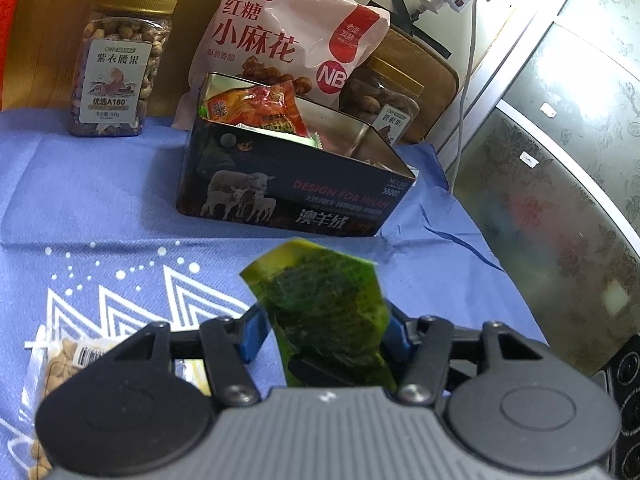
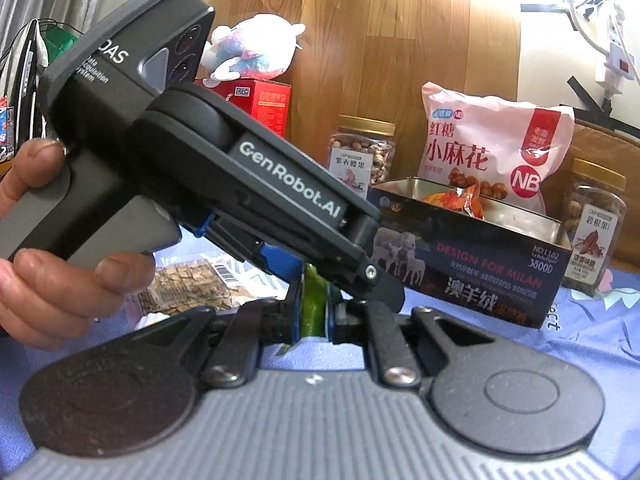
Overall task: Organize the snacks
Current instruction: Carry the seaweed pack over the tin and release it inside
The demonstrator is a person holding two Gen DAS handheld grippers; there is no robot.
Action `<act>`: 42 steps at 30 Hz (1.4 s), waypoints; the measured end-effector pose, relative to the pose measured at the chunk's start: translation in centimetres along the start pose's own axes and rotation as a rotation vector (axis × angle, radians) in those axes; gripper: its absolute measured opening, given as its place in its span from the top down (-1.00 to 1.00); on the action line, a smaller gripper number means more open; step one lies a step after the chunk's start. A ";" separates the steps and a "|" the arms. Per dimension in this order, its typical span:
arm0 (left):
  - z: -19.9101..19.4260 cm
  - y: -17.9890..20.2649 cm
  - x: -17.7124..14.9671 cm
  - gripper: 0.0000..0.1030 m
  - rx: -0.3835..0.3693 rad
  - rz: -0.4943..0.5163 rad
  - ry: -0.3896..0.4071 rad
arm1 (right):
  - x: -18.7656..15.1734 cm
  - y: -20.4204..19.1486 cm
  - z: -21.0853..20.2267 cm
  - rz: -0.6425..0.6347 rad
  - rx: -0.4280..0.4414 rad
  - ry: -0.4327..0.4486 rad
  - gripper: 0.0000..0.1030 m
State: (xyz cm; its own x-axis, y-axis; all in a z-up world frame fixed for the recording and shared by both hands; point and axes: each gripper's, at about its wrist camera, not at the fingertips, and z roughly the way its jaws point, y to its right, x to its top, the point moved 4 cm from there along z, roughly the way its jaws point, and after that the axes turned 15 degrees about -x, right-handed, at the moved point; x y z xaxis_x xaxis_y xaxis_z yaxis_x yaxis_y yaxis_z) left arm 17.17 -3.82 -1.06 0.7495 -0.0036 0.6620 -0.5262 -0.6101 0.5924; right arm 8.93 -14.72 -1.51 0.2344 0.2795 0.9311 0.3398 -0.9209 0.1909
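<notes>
A green snack packet (image 1: 324, 300) stands upright between the blue pads of my left gripper (image 1: 324, 328), which is shut across its width. My right gripper (image 2: 314, 312) is shut on the same green packet (image 2: 314, 304), seen edge-on as a thin strip. The left gripper's body (image 2: 280, 204), held by a hand (image 2: 44, 240), crosses the right wrist view. Beyond the packet sits an open dark tin box (image 1: 292, 196) with sheep printed on it, holding orange snack packets (image 1: 256, 108). The tin box (image 2: 480, 268) lies to the right in the right wrist view.
Behind the tin stand a pink snack bag (image 1: 280, 40), a gold-lidded nut jar (image 1: 120, 60) and a second jar (image 1: 384, 100). A clear bag of nuts (image 1: 60, 360) lies on the blue cloth at the left. A grey cabinet (image 1: 560, 160) borders the right.
</notes>
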 end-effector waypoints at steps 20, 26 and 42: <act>1.2 2.2 3.5 -0.09 -0.017 0.093 -0.007 | 1.9 2.2 0.3 0.016 -0.049 0.044 0.71; 4.9 4.4 8.7 -0.12 0.005 0.182 0.003 | 4.4 5.7 2.2 -0.020 -0.158 0.107 0.71; 10.9 2.1 13.5 -0.46 0.120 0.201 0.039 | 3.2 12.2 9.4 0.005 -0.356 0.059 0.15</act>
State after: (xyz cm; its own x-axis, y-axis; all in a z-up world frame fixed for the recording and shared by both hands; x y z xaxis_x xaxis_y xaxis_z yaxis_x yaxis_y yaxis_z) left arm 30.52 -13.76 4.14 0.6174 -0.1053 0.7796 -0.6097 -0.6903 0.3896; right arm 22.39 -22.51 0.92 0.1791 0.2682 0.9466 -0.0024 -0.9620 0.2730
